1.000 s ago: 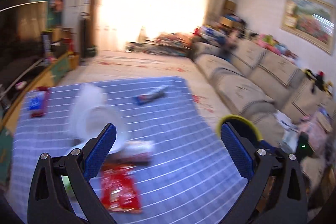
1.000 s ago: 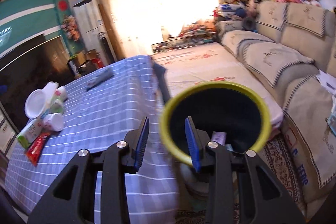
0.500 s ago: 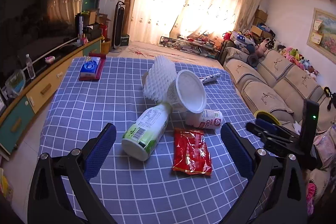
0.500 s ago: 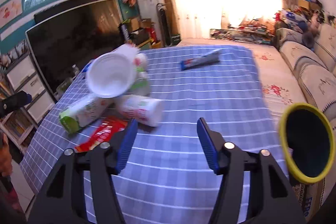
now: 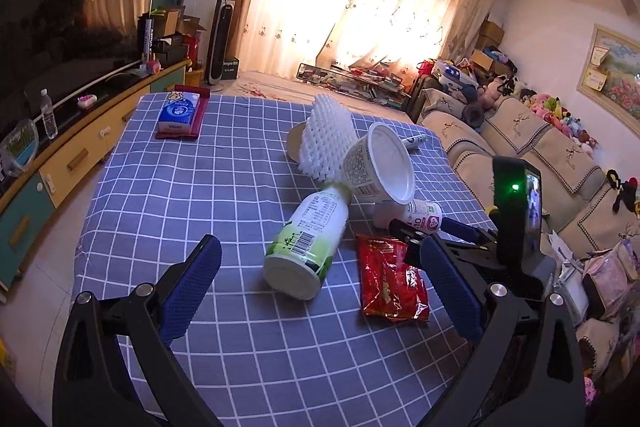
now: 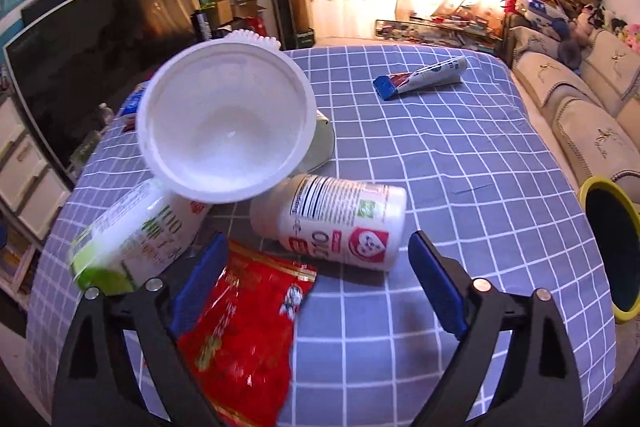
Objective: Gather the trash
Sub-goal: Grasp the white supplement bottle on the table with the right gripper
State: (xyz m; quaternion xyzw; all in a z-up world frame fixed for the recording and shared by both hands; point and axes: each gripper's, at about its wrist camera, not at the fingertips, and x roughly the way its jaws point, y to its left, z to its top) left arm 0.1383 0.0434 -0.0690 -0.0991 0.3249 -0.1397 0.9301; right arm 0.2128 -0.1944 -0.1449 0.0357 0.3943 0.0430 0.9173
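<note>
Trash lies in a pile on the blue checked tablecloth (image 5: 180,195): a green-and-white bottle (image 5: 306,247) on its side, a white tub (image 5: 378,167), a white foam net (image 5: 326,141), a small white bottle (image 5: 416,215) and a red snack packet (image 5: 390,277). My left gripper (image 5: 320,291) is open, just short of the green bottle. My right gripper (image 6: 316,283) is open over the red packet (image 6: 244,331), with the small white bottle (image 6: 340,223) just beyond its fingertips. The white tub (image 6: 224,123) leans above. The right gripper's body shows in the left wrist view (image 5: 472,247).
A yellow-rimmed black bin (image 6: 612,247) stands off the table's right edge. A crushed tube (image 6: 424,77) lies far on the cloth. A tissue pack (image 5: 180,111) sits at the far left corner. A TV cabinet (image 5: 60,155) runs along the left, sofas (image 5: 520,147) along the right.
My right gripper has left the bin, opened and swung left and down close to the red packet and small bottle. My left gripper has turned to the pile and moved closer.
</note>
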